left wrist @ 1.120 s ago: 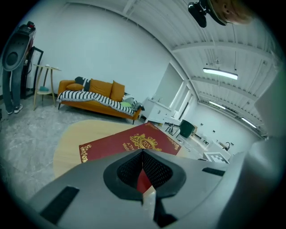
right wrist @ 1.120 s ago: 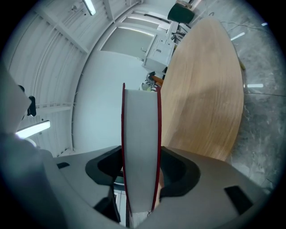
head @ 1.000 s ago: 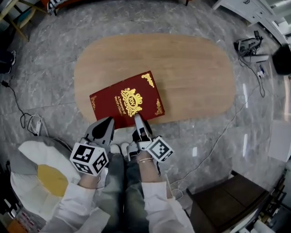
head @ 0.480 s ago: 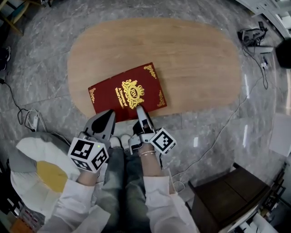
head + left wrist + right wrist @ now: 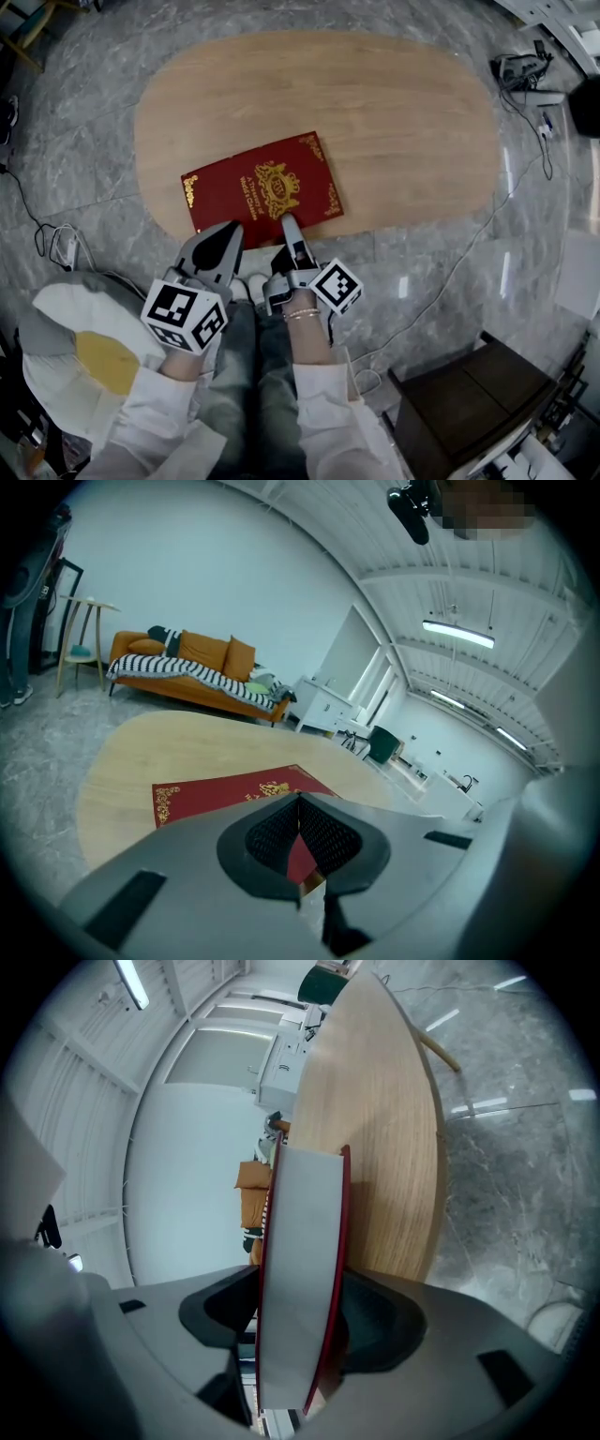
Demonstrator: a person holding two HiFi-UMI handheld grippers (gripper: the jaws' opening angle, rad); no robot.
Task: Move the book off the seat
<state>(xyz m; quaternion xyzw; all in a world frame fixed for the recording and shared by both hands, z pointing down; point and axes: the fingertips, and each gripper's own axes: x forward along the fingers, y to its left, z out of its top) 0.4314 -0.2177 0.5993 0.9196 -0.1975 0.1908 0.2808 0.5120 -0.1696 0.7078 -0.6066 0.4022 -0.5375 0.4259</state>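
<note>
A dark red book point(image 5: 258, 187) with gold ornaments lies on the oval wooden table point(image 5: 394, 112), near its front edge. My right gripper point(image 5: 289, 227) is shut on the book's near edge. In the right gripper view the book's pale page edge point(image 5: 300, 1269) stands between the jaws, and both pads press on the red covers around my right gripper's point(image 5: 300, 1302) middle. My left gripper point(image 5: 228, 236) hovers at the book's near left corner, shut and holding nothing. In the left gripper view the left gripper's point(image 5: 300, 801) tips meet, and the book point(image 5: 211, 794) lies just beyond them.
A white cushion with a yellow centre point(image 5: 84, 352) lies on the grey marble floor at the lower left. A dark wooden stool point(image 5: 469, 403) stands at the lower right. Cables and a power strip point(image 5: 525, 80) lie right of the table. An orange sofa point(image 5: 187, 663) stands behind it.
Both grippers have sunk a little towards the table. The book has come down with the right gripper and turned slightly, so it lies flatter on the tabletop.
</note>
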